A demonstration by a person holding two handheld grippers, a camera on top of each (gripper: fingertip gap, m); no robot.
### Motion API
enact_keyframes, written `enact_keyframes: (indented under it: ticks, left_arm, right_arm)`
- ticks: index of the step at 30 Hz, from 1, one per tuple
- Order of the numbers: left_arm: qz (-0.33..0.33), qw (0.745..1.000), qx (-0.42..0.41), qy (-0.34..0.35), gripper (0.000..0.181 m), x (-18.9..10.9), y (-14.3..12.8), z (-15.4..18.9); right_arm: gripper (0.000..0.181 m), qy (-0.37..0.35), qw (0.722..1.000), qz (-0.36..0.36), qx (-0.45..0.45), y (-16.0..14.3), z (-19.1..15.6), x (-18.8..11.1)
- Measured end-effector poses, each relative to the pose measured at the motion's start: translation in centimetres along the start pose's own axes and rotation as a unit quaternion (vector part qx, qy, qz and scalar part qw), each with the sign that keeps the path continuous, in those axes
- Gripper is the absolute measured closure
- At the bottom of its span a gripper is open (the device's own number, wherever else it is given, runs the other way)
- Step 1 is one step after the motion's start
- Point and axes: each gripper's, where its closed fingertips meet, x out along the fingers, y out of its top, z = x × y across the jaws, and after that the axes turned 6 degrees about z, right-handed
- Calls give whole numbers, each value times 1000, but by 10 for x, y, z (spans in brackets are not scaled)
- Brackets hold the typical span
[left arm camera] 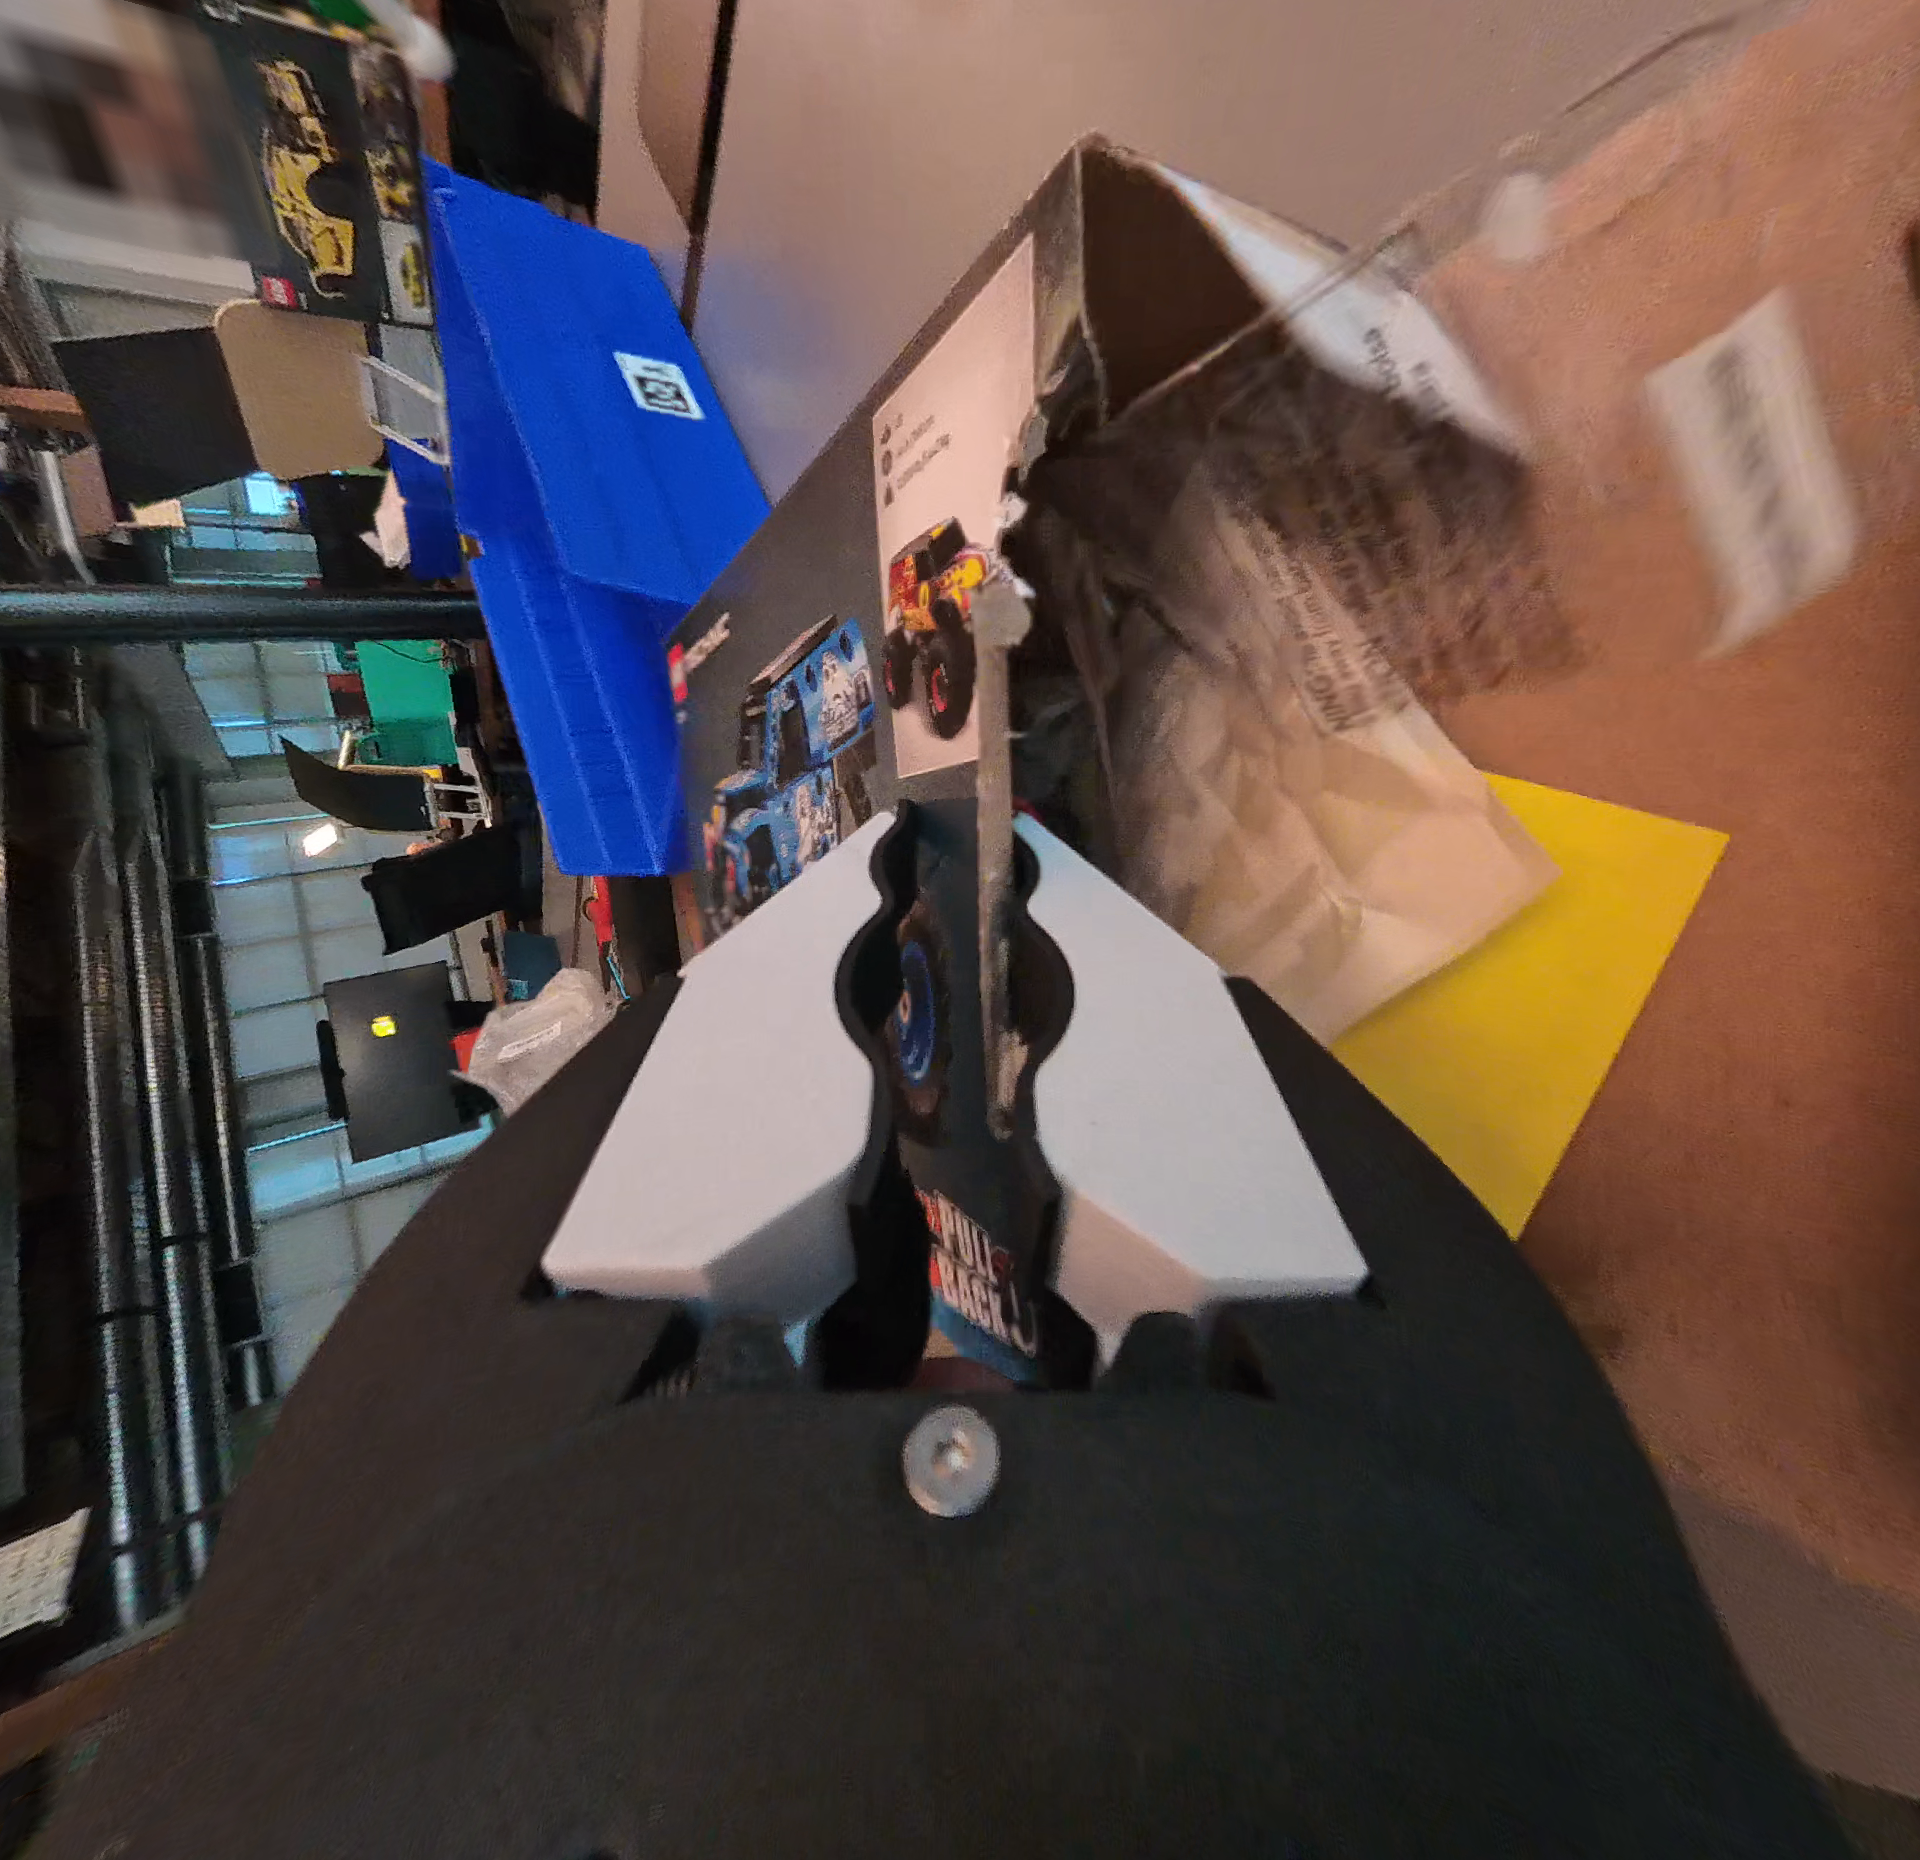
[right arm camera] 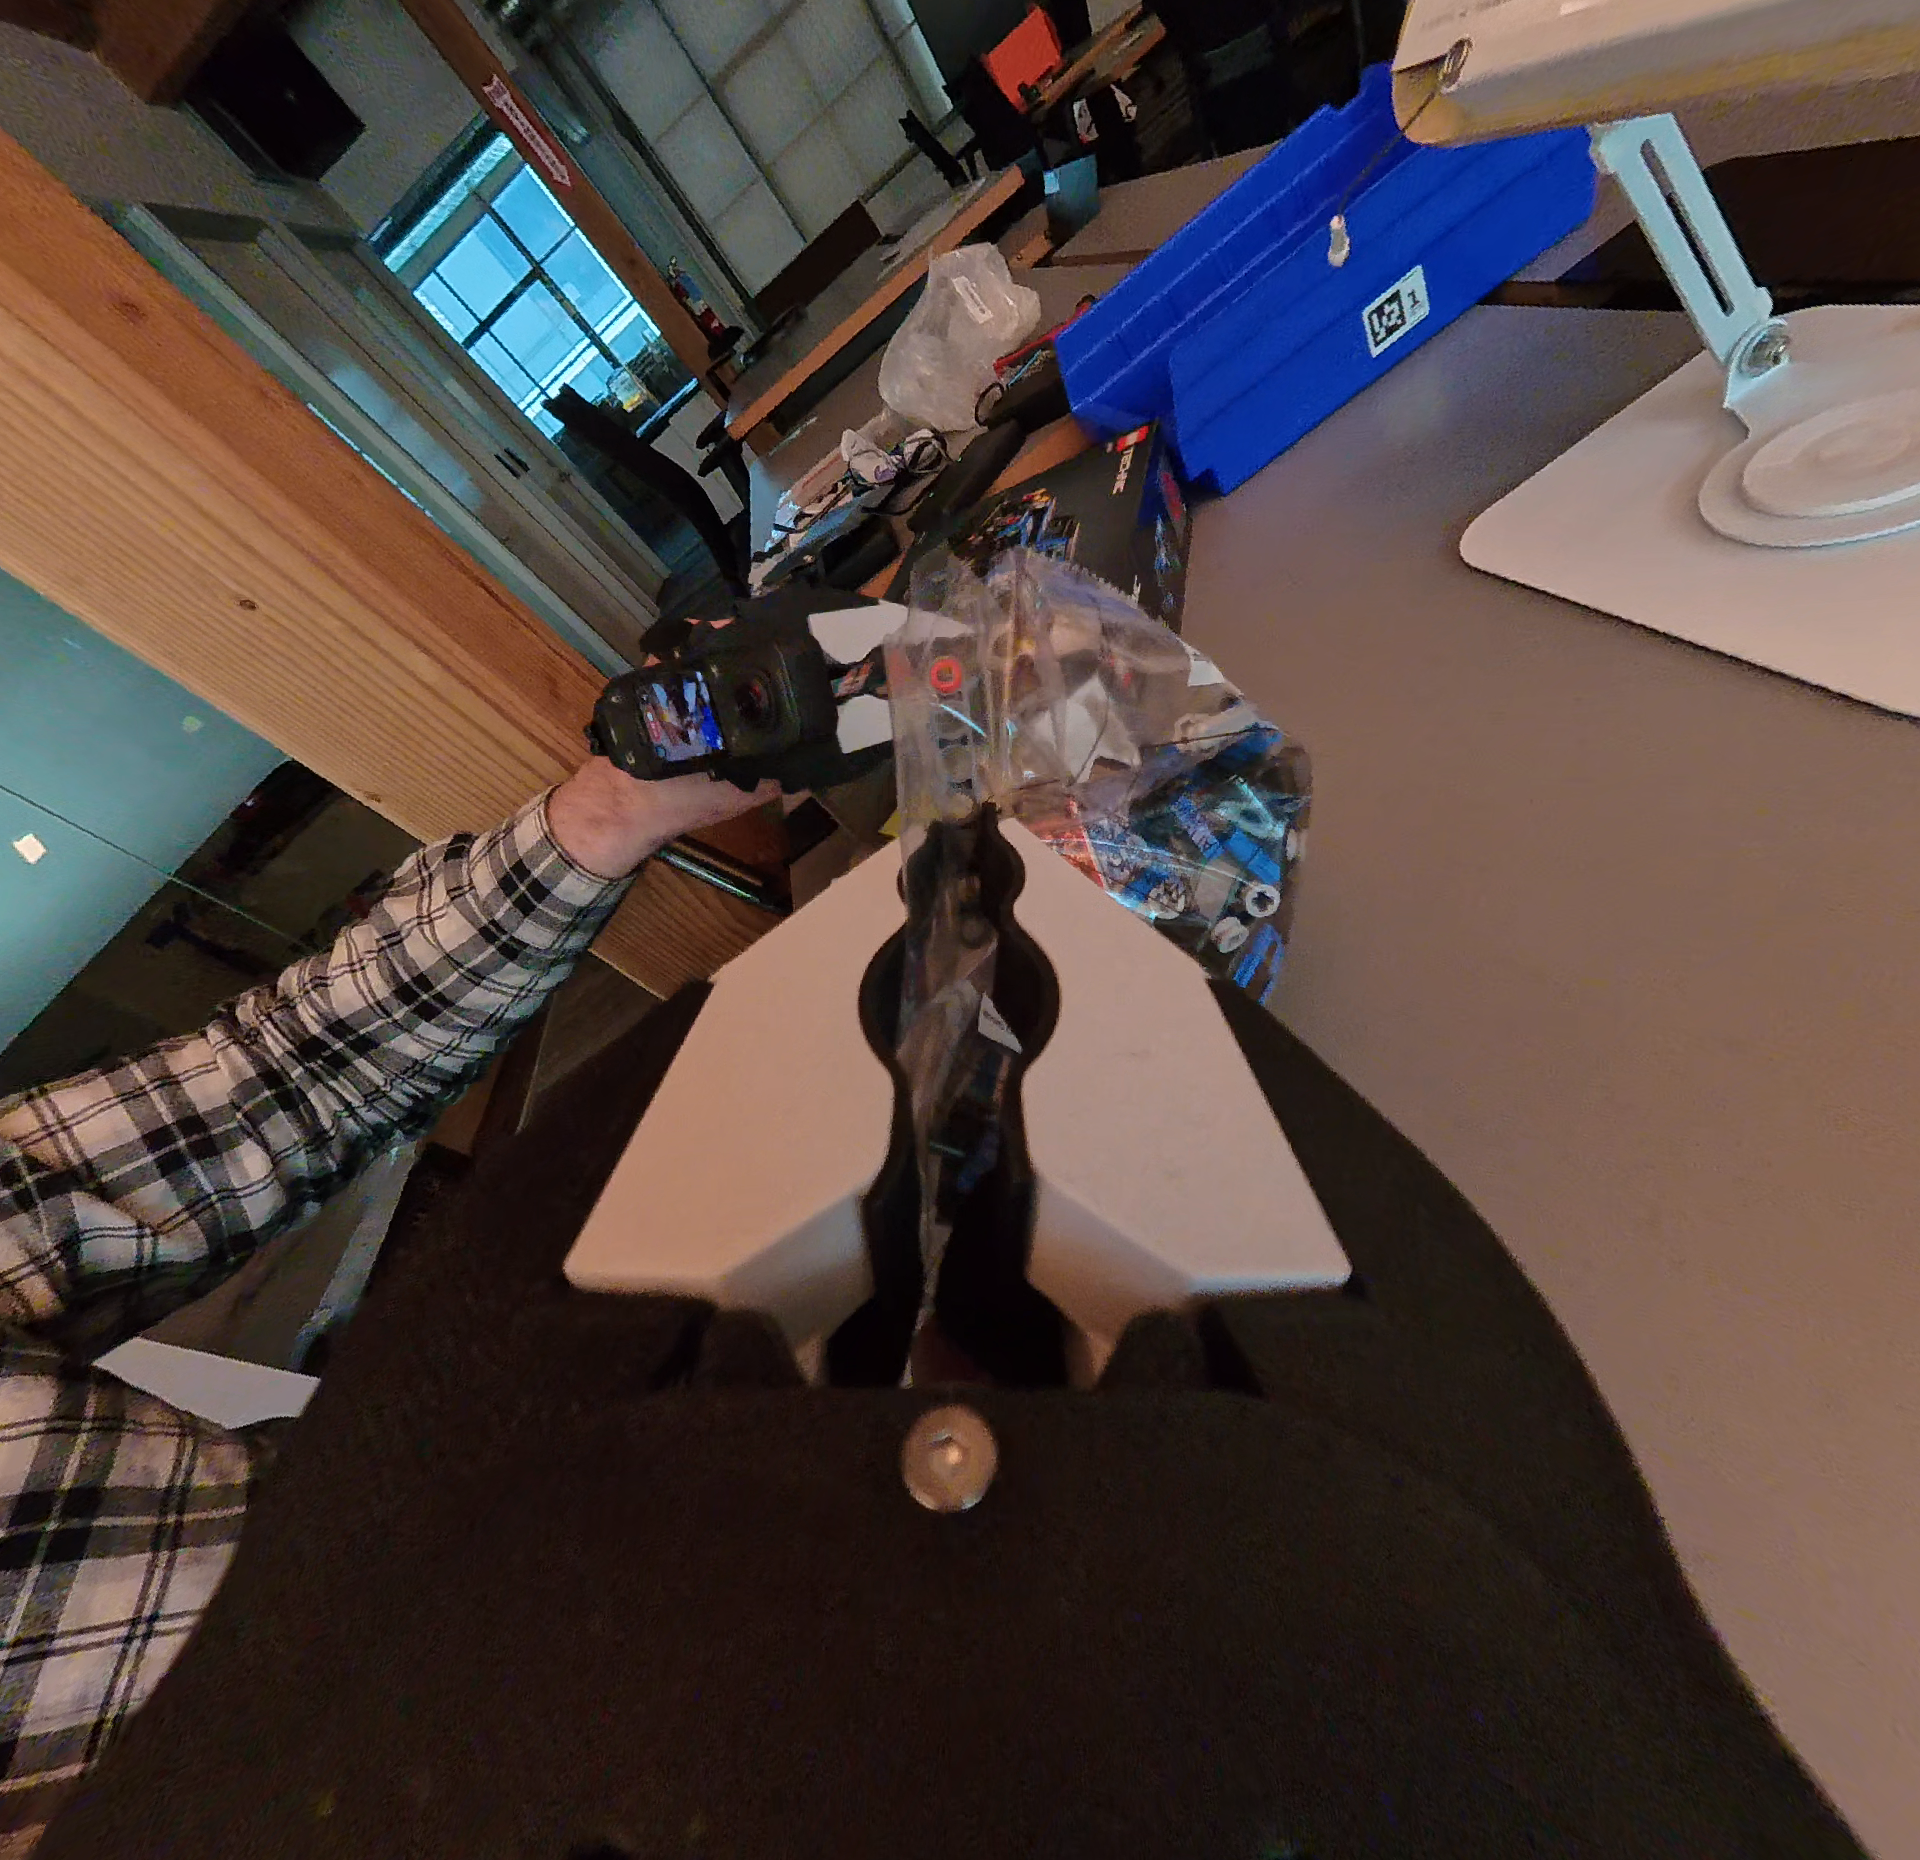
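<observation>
1. Two grippers in play, both clamped. Your left gripper (left arm camera: 961,844) is pinching the torn end flap of the dark cardboard toy-truck box (left arm camera: 800,605); the flap edge runs straight down between the white fingers (left arm camera: 769,1072).
2. That box is open at the end nearest you, brown inner cardboard showing, with a crumpled clear plastic bag (left arm camera: 1299,730) sticking out of the opening.
3. Your right gripper (right arm camera: 966,823) is squeezed onto a clear plastic bag of blue, black and white building bricks (right arm camera: 1132,761); the bag film is bunched between the fingers and the bulk hangs beyond the tips, above the grey tabletop (right arm camera: 1558,979).
4. In the right wrist view the left gripper (right arm camera: 852,683) shows farther off, held in your hand (right arm camera: 644,802) with a plaid sleeve (right arm camera: 343,1031), touching the far side of the same bag, with the box right behind it.
5. Surroundings: blue plastic bin with a square marker tag (right arm camera: 1320,304) on the table behind the box; white flat stand base (right arm camera: 1714,522) to the right; yellow flat sheet (left arm camera: 1507,1031) beside the box in the left wrist view.
6. Left wrist view is motion-blurred on the right side; detail there is unreadable.
</observation>
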Motion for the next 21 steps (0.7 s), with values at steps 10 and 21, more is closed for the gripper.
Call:
enact_keyframes:
  ticks: [10,21]
  left_arm:
    - [50,986,-138,-85,174,-43,31,-51]
    - [84,901,-343,-253,176,-64,96,-108]
  right_arm:
    - [178,12,999,25,-21,41,-20,-22]
    - [179,-10,995,72,-61,113,-50,-72]
